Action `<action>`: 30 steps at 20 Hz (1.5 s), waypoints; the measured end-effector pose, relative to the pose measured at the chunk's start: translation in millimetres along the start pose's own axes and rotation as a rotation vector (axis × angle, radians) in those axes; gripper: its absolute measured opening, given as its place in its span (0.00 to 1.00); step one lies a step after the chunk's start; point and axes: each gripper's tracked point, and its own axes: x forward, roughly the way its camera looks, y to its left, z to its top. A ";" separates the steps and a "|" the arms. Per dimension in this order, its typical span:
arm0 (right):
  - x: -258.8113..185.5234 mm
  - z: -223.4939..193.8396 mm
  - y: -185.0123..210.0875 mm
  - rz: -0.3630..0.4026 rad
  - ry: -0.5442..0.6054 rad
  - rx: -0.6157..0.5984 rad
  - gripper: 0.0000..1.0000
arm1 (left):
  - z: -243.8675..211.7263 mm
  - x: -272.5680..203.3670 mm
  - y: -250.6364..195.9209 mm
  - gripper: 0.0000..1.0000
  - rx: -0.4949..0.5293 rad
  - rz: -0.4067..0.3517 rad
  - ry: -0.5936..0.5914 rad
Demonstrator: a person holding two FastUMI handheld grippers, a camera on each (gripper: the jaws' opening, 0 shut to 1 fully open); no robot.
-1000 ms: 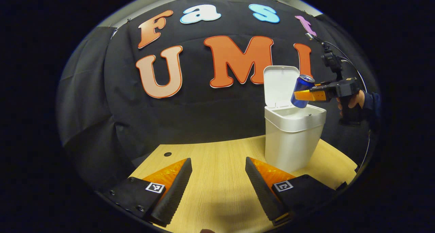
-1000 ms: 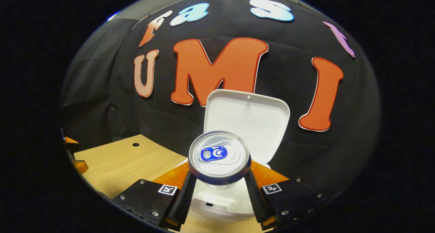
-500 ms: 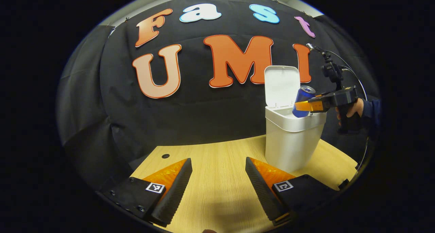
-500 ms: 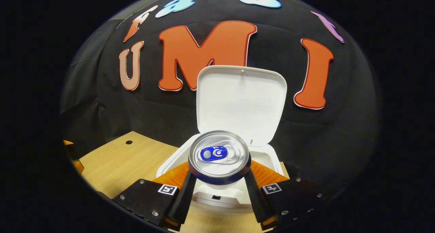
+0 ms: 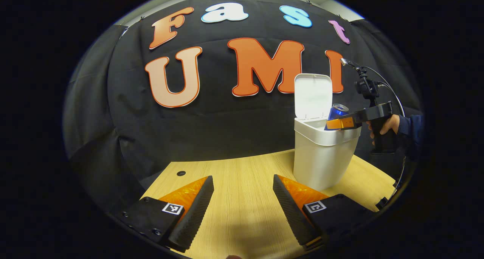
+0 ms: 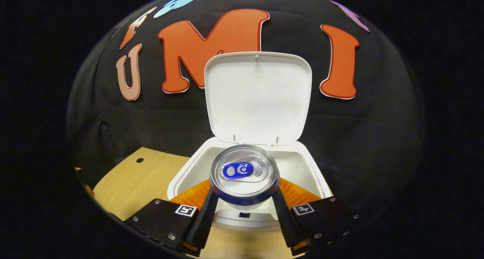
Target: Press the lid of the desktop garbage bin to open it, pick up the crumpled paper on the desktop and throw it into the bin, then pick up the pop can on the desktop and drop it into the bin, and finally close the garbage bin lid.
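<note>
The white desktop bin (image 5: 321, 157) stands on the wooden table with its lid (image 5: 313, 96) swung up. My right gripper (image 6: 244, 213) is shut on the blue pop can (image 6: 244, 174), whose silver top faces the camera, right over the bin's open mouth (image 6: 298, 166). In the left gripper view the can (image 5: 337, 110) sits partly below the bin's rim, held by the right gripper (image 5: 340, 123) in a person's hand (image 5: 385, 124). My left gripper (image 5: 244, 206) hangs open above the table, left of the bin, with nothing between its fingers.
The wooden table (image 5: 242, 176) has a small round hole (image 5: 181, 173) near its far left corner. Black cloth hangs close behind the bin. The raised lid (image 6: 258, 96) stands upright just beyond the can.
The right gripper has come down with the can, from above the bin's rim to partly inside its mouth. The left gripper has stayed where it was, open.
</note>
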 end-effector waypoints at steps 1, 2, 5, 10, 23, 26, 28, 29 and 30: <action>1.5 -2.0 0.0 -0.006 0.004 0.004 0.77 | -1.3 -1.1 2.8 1.00 -0.003 0.002 0.003; 2.6 -3.8 -0.2 -0.011 0.010 0.006 0.77 | -1.6 -1.5 6.7 1.00 -0.006 0.006 0.004; 6.2 -6.5 -0.5 -0.032 0.028 0.023 0.77 | -4.2 -2.8 16.8 1.00 -0.016 0.016 0.010; 9.5 -8.0 -3.5 -0.065 0.037 0.016 0.77 | -7.1 -1.3 25.0 1.00 -0.019 0.019 0.017; 3.8 -8.0 -13.8 -0.072 0.063 0.044 0.81 | -11.6 10.8 23.5 0.96 -0.046 -0.006 0.024; 1.3 3.0 -20.0 -0.095 0.037 0.023 0.81 | -11.5 11.9 23.7 1.00 -0.053 -0.008 0.022; -2.0 14.0 -21.6 -0.096 0.017 0.016 0.81 | -12.5 12.9 23.6 1.00 -0.056 -0.008 0.023; -3.7 22.2 -22.8 -0.099 0.008 0.013 0.81 | -12.3 11.9 24.9 1.00 -0.056 -0.008 0.022; -4.6 30.5 -23.7 -0.098 -0.002 0.008 0.82 | -12.5 12.7 26.0 1.00 -0.055 -0.005 0.021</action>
